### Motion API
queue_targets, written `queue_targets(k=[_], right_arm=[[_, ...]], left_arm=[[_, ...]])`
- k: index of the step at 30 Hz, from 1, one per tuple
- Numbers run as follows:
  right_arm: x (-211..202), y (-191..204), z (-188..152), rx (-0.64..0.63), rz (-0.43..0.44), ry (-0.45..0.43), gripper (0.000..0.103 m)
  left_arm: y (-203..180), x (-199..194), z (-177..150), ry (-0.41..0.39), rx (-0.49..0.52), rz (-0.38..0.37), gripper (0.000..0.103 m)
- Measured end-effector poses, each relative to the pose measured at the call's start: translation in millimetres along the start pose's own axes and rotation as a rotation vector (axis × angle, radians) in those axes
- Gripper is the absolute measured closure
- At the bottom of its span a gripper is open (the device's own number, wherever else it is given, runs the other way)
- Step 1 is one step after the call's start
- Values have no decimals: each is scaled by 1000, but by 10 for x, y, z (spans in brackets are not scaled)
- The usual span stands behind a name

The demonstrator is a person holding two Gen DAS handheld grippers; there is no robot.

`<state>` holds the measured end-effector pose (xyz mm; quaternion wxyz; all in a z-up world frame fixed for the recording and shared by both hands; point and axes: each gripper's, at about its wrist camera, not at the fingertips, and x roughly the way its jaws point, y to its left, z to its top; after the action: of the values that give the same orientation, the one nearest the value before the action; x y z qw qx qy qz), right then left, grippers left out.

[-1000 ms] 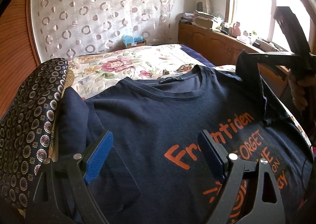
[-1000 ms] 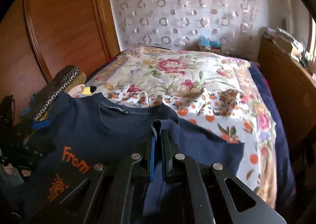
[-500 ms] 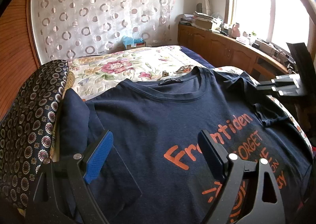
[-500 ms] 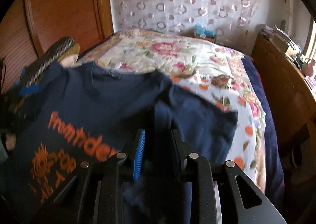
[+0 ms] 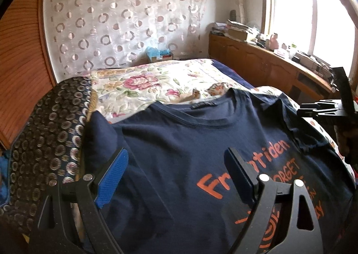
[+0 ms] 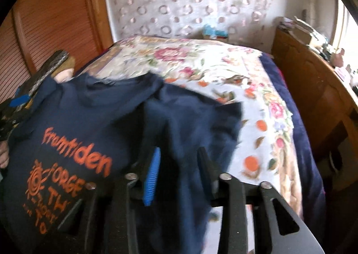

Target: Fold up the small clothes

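— Two claws are in play; start with the left wrist view. What do you see?

— One navy T-shirt [image 5: 183,148] with orange lettering lies front up on the bed [image 5: 156,81], collar toward the far end. The left claw [image 5: 176,178] hovers over the shirt's near left part with its jaws wide apart and nothing between them; one blue pad [image 5: 111,178] faces inward. The shirt's left sleeve is folded in along a dark patterned cushion [image 5: 47,133] that stands at the bed's left edge.

— And the other claw from there?

— The right claw [image 5: 313,108] shows at the right edge, side-on, just beside the shirt's right shoulder. I cannot tell from this angle how far apart its jaws are. Part of a hand [image 5: 344,142] shows below it. Behind it runs a wooden cabinet [image 5: 257,61] under a bright window [image 5: 313,7], and a curtain [image 5: 125,19] with ring patterns covers the far wall.

— Now the right wrist view.

— It is blurred. The right claw [image 6: 177,173] sits over the shirt's [image 6: 73,133] right sleeve [image 6: 192,124], and its jaws are opening. A fold of the sleeve lies loosely between them; the pads do not press on it. The sleeve is laid inward toward the chest, its edge over the flowered bedspread [image 6: 223,70].

— Anything else?

— The left claw [image 6: 13,106] is a dark shape at the far left edge, with fingers [image 6: 3,155] showing below it. A wooden slatted door [image 6: 44,25] stands behind.
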<state>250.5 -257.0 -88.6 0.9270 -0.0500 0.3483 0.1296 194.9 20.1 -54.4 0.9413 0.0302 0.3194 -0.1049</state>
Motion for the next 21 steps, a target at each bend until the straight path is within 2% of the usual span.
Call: queue_targets(k=[6,11,15,21], right_arm=[[298,-160,108,31,-38,27,63],[445,-170,164,44,-73,51,63],[476,-154,138,37,-70,57,62],[436,-194,126,58,-45,35,62]], left_arm=[[123,-63,51,-3,-22,8,15],[225,-94,66,12,-1,74,19],[353,-93,132,28,11,113,21],[500,58,306,94,51,169,21]])
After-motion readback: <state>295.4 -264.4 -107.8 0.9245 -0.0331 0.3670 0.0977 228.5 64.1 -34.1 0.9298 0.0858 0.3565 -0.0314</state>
